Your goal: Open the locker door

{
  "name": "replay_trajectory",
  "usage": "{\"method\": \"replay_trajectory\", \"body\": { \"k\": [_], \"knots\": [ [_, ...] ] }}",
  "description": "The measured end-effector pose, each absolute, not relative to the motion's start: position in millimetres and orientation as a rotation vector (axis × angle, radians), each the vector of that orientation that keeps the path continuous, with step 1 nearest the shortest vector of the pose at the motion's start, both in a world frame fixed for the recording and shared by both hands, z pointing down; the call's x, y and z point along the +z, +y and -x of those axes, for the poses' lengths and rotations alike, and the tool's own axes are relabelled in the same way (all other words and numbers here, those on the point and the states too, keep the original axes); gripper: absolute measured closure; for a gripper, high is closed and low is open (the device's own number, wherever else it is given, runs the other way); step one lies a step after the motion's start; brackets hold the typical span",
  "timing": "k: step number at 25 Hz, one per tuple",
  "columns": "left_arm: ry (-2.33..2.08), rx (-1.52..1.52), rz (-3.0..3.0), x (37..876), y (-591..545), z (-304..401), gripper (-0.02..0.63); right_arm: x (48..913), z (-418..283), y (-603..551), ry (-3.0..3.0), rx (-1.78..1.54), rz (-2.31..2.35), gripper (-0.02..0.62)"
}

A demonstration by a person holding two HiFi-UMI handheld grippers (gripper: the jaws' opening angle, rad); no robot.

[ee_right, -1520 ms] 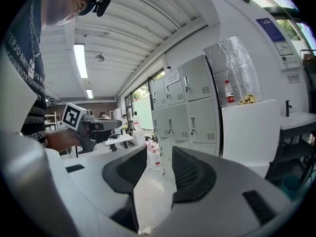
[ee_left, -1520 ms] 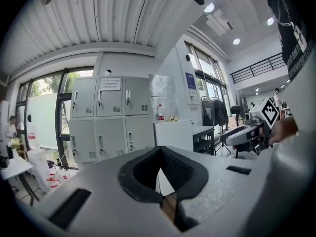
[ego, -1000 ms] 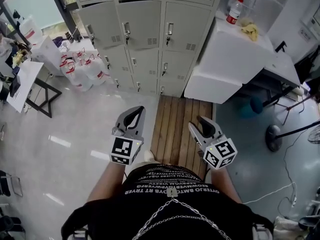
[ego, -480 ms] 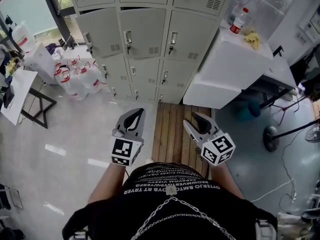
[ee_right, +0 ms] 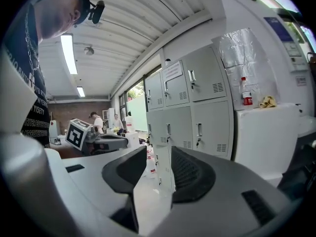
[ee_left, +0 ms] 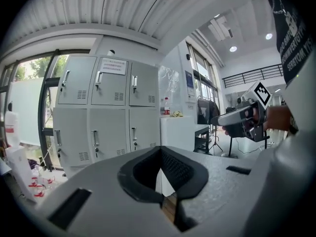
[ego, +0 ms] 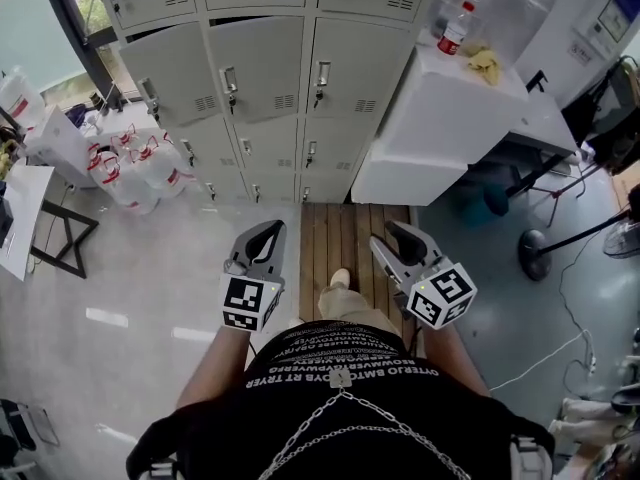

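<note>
Grey locker bank [ego: 265, 78] straight ahead, each locker door [ego: 340, 68] closed, well apart from both tools. Wood slat platform [ego: 350, 233] at its foot. L hand-held gripper [ego: 271, 228] clenched, empty; R hand-held gripper [ego: 391, 237] released, empty.

Place: locker area in a workshop-type bldg.
Wall: rows of grey metal lockers [ego: 265, 68] w/ handles + vents.
Floor: water jugs [ego: 130, 168], loose cables [ego: 570, 338].
Ceiling: corrugated metal [ee_left: 108, 9], strip lights [ee_right: 67, 53].
Side: white cabinet [ego: 440, 118] w/ bottle [ego: 453, 30].
</note>
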State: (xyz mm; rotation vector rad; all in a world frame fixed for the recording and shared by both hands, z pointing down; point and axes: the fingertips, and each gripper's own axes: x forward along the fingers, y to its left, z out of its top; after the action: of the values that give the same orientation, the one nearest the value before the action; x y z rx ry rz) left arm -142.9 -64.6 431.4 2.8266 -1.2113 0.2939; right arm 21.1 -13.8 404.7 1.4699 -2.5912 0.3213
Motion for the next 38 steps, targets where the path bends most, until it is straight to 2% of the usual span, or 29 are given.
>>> {"method": "replay_trajectory", "body": {
  "k": [4, 10, 18, 38],
  "knots": [
    [-1.202, 0.269, -2.874, 426, -70, 130, 0.603, 424, -30, -27, -2.592, 0.391, -1.464, 0.445],
    [-1.298, 0.353, -2.759, 444, -97, 149, 0.603, 415, -13, -64, -2.698, 0.359, -1.366, 0.443],
    [-1.323, 0.342, -2.772, 438, -148, 122, 0.603, 431, -27, -123, -2.711, 0.418, -1.295, 0.444],
    [-1.446, 0.338, -2.739, 427, -295, 34, 0.603, 429, -122, -275, -2.763, 0.404, -1.221, 0.443]
  ]
}}
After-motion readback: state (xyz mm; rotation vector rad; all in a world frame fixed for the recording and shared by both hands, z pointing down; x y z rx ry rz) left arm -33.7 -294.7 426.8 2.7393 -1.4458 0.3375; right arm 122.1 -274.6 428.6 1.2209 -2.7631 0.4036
